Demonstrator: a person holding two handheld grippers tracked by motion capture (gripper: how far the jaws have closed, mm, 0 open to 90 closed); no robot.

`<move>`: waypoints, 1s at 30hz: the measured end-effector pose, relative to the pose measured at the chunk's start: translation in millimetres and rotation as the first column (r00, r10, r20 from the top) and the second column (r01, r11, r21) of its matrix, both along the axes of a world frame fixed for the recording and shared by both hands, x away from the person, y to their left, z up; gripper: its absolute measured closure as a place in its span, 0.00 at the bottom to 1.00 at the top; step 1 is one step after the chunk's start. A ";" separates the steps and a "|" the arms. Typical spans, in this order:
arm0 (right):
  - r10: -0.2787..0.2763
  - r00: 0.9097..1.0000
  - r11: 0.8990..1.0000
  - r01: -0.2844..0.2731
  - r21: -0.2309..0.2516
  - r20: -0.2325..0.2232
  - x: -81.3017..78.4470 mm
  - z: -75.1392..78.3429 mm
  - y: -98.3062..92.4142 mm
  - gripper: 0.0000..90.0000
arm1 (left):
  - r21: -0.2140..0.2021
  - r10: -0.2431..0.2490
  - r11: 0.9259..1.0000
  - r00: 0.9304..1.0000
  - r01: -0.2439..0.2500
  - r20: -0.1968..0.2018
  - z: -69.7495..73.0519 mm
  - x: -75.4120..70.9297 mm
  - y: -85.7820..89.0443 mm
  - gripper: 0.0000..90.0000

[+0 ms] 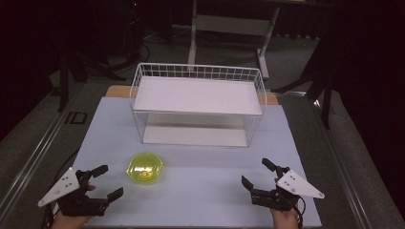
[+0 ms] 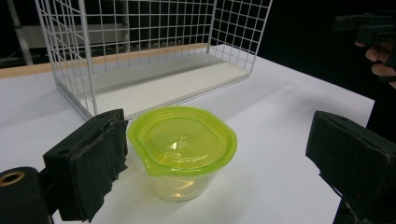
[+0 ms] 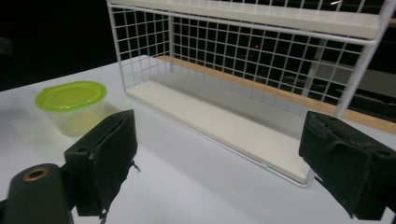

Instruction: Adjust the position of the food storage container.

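- The left tool, at the lower left of the frame, is held spread and empty.
- A small clear plastic tub with a lime-green lid stands on the white worktop, left of centre, before the white wire rack; being light, it could be tipped by an off-centre pinch.
- The right tool, lower right, is likewise spread.

Both hands are cut off by the high view's bottom edge; the container's contents stay unclear.

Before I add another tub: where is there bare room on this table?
Bare tabletop runs between the green-lidded container and the right gripper. Both shelves of the wire rack are bare. Tightest spot: between the left gripper and the container.
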State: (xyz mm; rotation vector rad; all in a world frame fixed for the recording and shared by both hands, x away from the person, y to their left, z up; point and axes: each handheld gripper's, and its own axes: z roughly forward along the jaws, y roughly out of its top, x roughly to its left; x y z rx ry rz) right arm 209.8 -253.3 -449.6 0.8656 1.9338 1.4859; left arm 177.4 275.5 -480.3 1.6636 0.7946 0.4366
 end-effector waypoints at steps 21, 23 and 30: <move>-0.001 1.000 0.999 0.002 0.045 -0.004 -1.4 4.3 3.9 0.12 | 0.117 0.057 0.992 0.991 -0.042 -0.124 -14.7 21.2 18.2 0.43; 0.010 1.000 0.999 -0.010 0.041 -0.005 -1.5 4.4 4.7 0.12 | 0.177 0.106 0.981 0.981 -0.076 -0.163 -23.3 27.2 20.8 0.54; 0.022 1.000 0.999 -0.022 0.031 -0.006 -1.9 2.8 6.3 0.15 | 0.250 0.111 0.967 0.965 -0.050 -0.237 -35.3 38.6 14.3 0.94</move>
